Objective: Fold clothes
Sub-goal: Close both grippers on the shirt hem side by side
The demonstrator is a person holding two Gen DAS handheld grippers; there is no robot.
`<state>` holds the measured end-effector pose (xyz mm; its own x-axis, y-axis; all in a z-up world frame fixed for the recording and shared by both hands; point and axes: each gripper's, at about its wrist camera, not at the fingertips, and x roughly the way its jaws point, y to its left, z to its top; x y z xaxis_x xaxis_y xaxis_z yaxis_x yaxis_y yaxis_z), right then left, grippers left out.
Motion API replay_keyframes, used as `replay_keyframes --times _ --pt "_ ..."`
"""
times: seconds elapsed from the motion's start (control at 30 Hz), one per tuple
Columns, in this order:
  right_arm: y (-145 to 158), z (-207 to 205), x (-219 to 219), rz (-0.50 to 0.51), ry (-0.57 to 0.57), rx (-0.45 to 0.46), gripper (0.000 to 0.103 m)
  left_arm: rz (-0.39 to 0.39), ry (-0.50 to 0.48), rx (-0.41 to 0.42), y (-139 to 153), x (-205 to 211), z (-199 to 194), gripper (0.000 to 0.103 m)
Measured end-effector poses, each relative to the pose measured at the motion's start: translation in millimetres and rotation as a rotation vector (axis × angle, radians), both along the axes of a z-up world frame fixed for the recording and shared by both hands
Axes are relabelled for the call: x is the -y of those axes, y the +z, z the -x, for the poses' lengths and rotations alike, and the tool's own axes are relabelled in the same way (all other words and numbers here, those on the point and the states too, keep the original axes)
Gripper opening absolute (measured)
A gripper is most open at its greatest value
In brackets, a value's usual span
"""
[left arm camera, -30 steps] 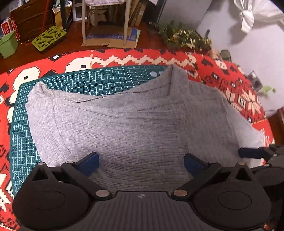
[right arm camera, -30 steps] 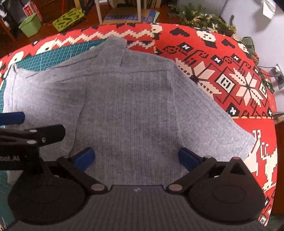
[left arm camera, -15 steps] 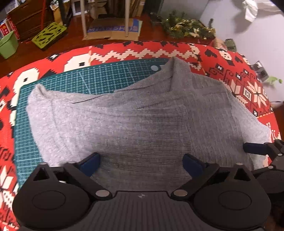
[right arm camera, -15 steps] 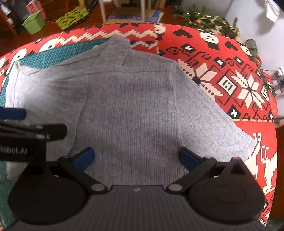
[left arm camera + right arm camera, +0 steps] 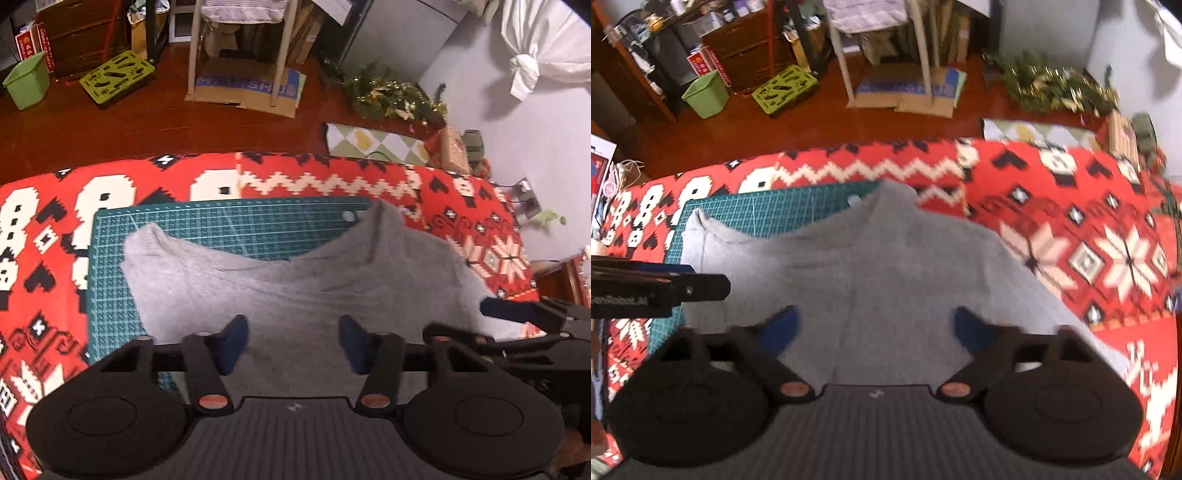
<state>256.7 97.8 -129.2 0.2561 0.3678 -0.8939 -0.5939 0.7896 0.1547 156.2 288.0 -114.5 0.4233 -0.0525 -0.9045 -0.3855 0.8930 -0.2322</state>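
Left wrist view: your left hand-held gripper (image 5: 290,343) hovers with its jaws spread wide and nothing between them, just above the near part of the grey top (image 5: 295,291). The top lies on the surface, partly on the green mat (image 5: 221,225) and partly on the red cloth (image 5: 325,177). It looks bunched toward the far edge, with one point raised near the mat's far right corner. At right, your right hand-held gripper (image 5: 517,314) sits over the top's edge.

Right wrist view: the right hand-held gripper (image 5: 877,326) is likewise released, blue pads apart over the top (image 5: 886,266). The picture is blurred. The left hand-held gripper (image 5: 665,286) juts in from the left.

I judge you are early: I can't make out a finished fold, and the side folds and final halving remain.
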Motion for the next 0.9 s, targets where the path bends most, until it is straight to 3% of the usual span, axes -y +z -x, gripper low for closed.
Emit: replay_keyframes --times 0.13,0.23,0.4,0.67,0.73,0.9 --pt "-16.3 -3.6 -21.6 -0.005 0.056 0.012 0.030 -0.005 0.002 0.011 -10.7 -5.7 -4.4 0.035" --pt "-27.7 -6.2 -27.4 -0.002 0.074 0.019 0.018 -0.006 -0.009 0.018 -15.9 -6.2 -7.1 0.033" --pt "-37.5 -11.9 -26.0 -0.037 0.074 -0.024 0.010 0.001 -0.018 0.005 -25.3 -6.6 -10.5 0.033" --pt "-42.2 -17.8 -26.6 -0.069 0.057 -0.073 0.014 0.013 -0.016 -0.022 -31.2 -8.2 -9.8 0.033" --pt "-41.8 -20.1 -24.7 -0.084 0.044 -0.076 0.028 0.010 -0.020 -0.019 -30.8 -6.9 -8.8 0.033" --pt "-41.8 -20.3 -25.3 -0.099 0.059 -0.060 0.030 0.008 -0.029 -0.017 -32.2 -3.4 -8.1 0.033"
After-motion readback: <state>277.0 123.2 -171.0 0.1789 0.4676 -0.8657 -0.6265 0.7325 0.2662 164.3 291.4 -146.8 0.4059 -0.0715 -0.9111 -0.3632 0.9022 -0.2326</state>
